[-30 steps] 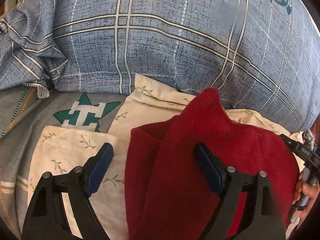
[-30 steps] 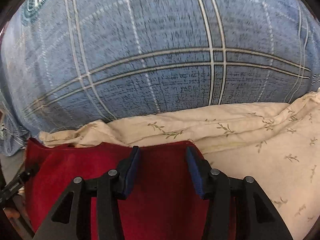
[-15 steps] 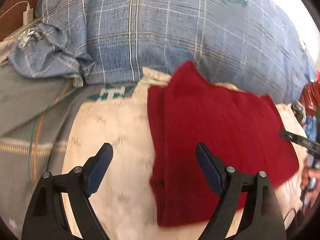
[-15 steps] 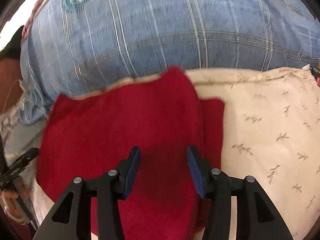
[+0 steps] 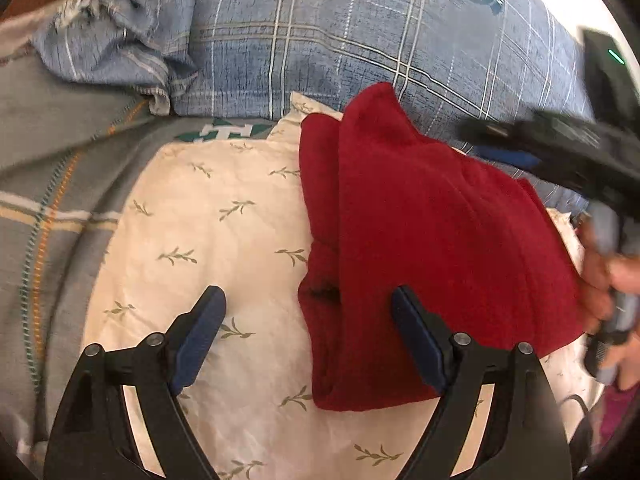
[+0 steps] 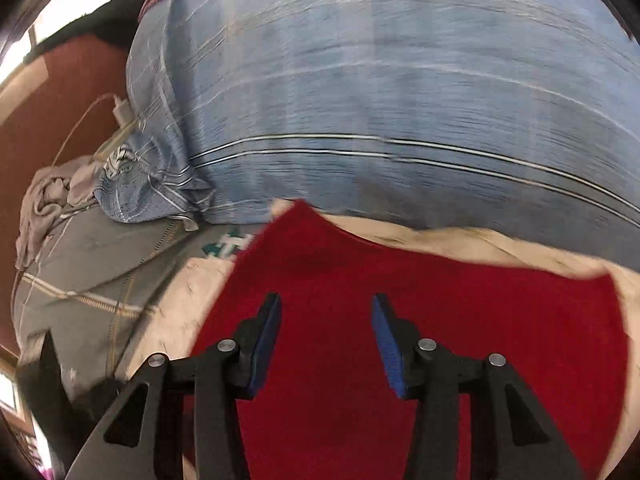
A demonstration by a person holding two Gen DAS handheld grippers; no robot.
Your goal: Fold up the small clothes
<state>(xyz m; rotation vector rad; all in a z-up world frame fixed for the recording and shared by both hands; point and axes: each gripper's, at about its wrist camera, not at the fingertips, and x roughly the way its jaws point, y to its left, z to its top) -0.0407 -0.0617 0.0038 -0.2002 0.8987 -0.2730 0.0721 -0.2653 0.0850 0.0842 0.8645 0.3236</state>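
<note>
A: Since the dark red fleece garment lies folded in layers on the cream leaf-print cloth, with its far tip against the big blue plaid pillow, what could undo it?

B: The stacked edges on its left side look loose to me. The left claw hangs wide open and empty, one finger over the cream cloth and the other over the red fleece; if it drops carelessly, I think it could drag the top layer askew.

A: And the right claw?

B: Its jaws are closing above the red fabric, with nothing pinched between them. That view is smeared, so I can't tell how near the pads are. A blind nip might catch one layer only and peel the fold open.

A: Anything around it?

B: The grey striped bedsheet is soft, so pressing could shift the whole pile.
</note>
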